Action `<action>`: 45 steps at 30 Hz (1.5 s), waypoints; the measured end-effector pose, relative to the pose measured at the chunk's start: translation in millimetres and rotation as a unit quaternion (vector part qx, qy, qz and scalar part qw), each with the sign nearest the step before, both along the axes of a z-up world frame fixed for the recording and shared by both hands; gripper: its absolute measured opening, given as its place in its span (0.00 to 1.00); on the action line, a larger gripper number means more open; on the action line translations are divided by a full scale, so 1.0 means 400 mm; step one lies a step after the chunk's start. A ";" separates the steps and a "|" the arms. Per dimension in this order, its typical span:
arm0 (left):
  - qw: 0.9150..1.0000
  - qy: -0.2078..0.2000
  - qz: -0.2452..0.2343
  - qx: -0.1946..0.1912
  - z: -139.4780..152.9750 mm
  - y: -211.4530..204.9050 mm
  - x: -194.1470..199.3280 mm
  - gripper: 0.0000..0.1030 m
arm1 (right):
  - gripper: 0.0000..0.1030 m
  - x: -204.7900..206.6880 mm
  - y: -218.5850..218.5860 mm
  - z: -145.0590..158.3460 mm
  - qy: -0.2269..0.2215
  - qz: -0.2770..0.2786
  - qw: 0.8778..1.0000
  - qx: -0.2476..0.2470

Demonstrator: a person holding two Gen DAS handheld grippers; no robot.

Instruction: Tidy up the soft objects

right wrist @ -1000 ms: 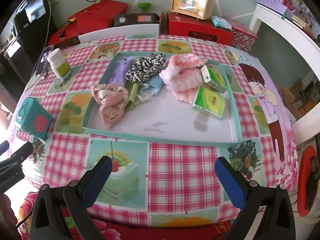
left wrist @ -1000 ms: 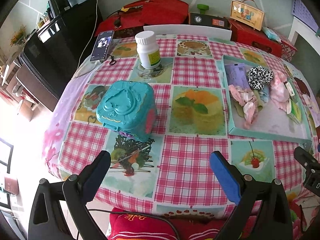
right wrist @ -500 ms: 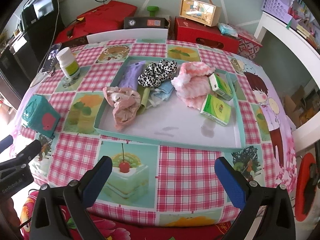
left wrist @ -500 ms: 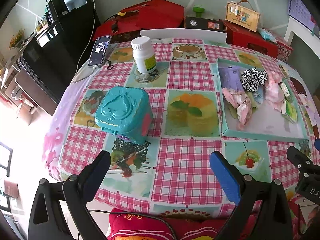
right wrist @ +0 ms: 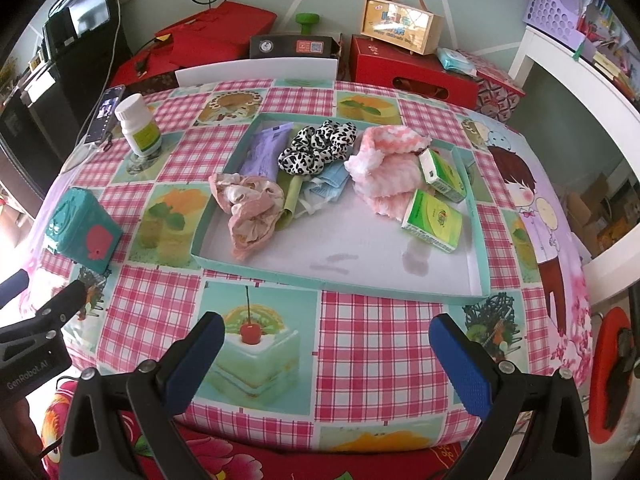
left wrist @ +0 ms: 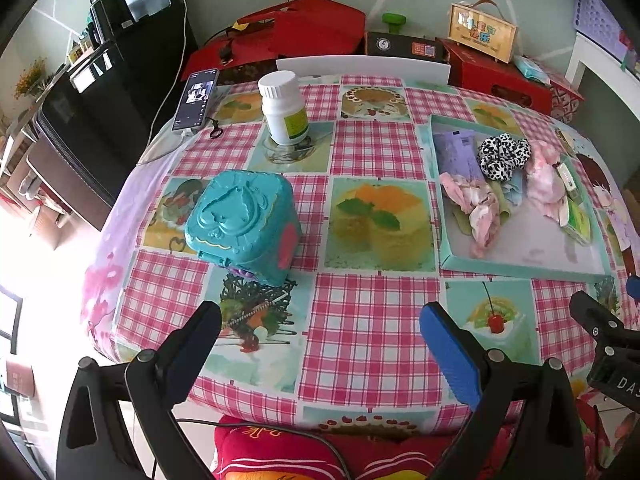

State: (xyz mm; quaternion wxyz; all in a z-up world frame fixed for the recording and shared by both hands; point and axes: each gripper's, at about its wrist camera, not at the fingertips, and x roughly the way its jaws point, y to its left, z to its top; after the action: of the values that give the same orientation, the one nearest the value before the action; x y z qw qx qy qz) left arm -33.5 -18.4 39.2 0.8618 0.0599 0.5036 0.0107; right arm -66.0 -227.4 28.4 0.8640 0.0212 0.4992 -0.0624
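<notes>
Both hand-held grippers, left (left wrist: 320, 332) and right (right wrist: 326, 338), have drawn back, wide and empty; tray (right wrist: 478, 240) apparently untouched.

Looks like somebody's living room at home: a counter under a pink-checked dessert-print tablecloth (right wrist: 360, 344), red gift boxes (right wrist: 412, 72) and a black TV cabinet (left wrist: 92, 120) behind.

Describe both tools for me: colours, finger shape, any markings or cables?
Both match: the left tool and the right tool have black plastic frames with round pivot bolts and two flat, tapered fingers with textured blue pads. Seen from the right wrist view, the left tool's body bears white "GenRobot.AI" lettering. A thin black cable runs below the left tool. No sleeves or hands show.
</notes>
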 end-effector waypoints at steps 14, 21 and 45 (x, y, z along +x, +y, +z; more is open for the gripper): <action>1.000 0.003 -0.002 -0.004 -0.001 0.001 -0.001 0.96 | 1.00 -0.003 0.004 -0.003 0.001 0.002 1.000 -0.001; 1.000 0.003 -0.002 -0.005 0.002 0.002 -0.002 0.96 | 1.00 -0.003 0.004 0.000 0.001 0.001 1.000 -0.001; 1.000 -0.001 -0.007 -0.013 0.020 -0.002 -0.010 0.96 | 1.00 -0.009 0.004 0.016 -0.004 0.009 1.000 -0.003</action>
State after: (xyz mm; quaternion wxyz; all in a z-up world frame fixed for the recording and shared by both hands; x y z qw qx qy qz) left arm -37.5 -19.4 47.3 0.8631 0.0518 0.5023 -0.0020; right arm -69.6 -226.0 34.8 0.8664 0.0146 0.4960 -0.0557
